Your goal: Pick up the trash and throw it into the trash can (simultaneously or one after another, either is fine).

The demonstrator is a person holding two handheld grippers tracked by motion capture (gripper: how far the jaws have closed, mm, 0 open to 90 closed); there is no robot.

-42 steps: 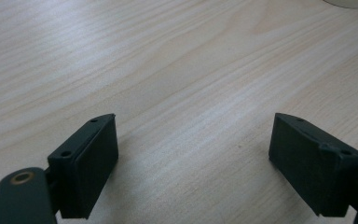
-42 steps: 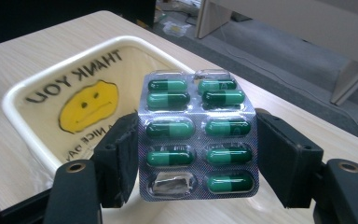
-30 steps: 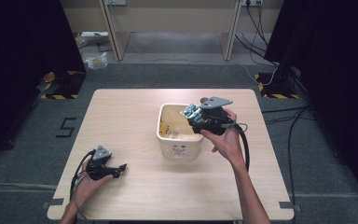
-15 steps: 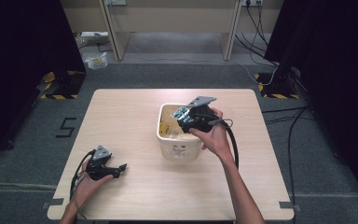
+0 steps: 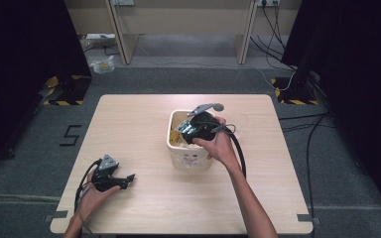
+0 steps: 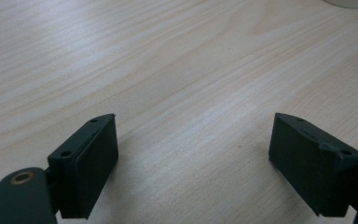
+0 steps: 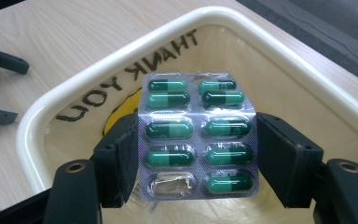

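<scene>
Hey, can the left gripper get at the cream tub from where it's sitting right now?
Probably yes. The left gripper lies on the table with its fingers wide open, and only bare wood lies between it and the cream tub. The right gripper, shut on a pill blister pack, occupies the tub's opening, though.

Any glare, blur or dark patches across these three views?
High view: table evenly lit, room's sides fall into black. Right gripper view: sharp, glare on the foil of the blister pack held over the cream bin. Left gripper view: jaws slightly soft, wood grain of the table clear.
</scene>
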